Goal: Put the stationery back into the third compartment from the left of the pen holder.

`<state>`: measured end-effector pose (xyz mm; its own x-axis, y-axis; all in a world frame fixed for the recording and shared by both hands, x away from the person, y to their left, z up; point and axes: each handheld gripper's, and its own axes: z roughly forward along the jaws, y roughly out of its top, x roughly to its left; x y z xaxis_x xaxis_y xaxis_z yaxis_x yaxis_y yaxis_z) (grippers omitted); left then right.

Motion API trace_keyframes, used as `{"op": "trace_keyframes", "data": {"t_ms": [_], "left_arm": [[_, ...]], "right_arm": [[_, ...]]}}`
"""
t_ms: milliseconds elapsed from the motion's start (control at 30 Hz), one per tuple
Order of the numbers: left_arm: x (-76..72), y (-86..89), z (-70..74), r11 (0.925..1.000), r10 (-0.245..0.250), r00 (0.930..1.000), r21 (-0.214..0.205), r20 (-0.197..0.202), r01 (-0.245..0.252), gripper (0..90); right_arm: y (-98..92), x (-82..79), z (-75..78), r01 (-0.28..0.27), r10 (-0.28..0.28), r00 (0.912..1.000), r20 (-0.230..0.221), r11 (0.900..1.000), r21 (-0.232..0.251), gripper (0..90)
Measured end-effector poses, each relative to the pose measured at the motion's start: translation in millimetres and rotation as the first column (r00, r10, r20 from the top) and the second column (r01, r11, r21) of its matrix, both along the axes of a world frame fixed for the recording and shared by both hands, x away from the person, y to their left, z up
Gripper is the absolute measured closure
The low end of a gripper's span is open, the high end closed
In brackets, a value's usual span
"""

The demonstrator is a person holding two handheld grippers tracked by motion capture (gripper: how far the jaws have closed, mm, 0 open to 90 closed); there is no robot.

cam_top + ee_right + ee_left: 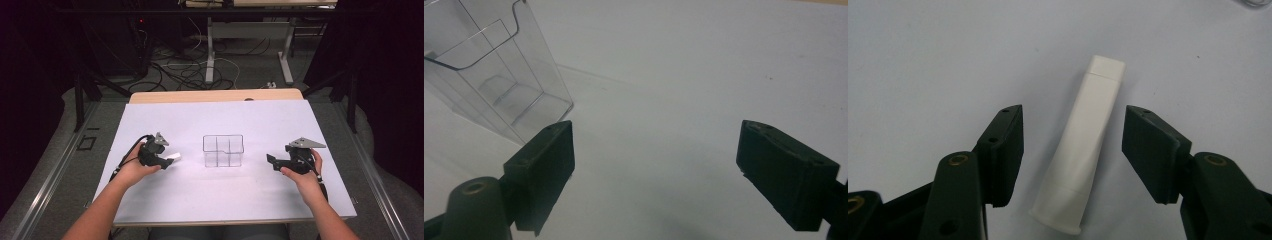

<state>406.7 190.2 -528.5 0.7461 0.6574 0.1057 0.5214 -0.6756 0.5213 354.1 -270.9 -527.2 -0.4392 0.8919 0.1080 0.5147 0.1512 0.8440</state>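
Left gripper view: tube (1080, 145) btwn hand-held gripper (1073, 150) pads, untouched.

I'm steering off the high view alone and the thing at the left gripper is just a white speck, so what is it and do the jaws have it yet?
Observer: It's a white tube lying flat on the table; it sits between the left gripper's jaws, with a gap on each side, so not gripped.
Operator: Which end faces away from the gripper?
Observer: The squared cap end; the flared crimped end lies nearer the gripper's camera.
Operator: And the right gripper?
Observer: The right gripper is wide open with bare table between the jaws; the clear organizer stands off to one side of them.
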Motion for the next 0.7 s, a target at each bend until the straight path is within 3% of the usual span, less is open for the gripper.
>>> {"op": "trace_keyframes", "data": {"t_ms": [267,700], "left_arm": [[3.7,-9.0,-1.1,0.9993,-0.025,0.9995,0.025,-0.020,0.026,47.1],[2.5,1.6,-2.7,0.9964,-0.029,0.9981,0.077,-0.055,0.034,50.4]], "right_arm": [[0.4,0.4,-0.5,-0.004,0.004,1.0000,-0.004,1.0000,0.004,15.2],[-0.1,-0.3,-0.9,-0.005,0.005,0.9999,-0.009,1.0000,0.005,15.2]]}}
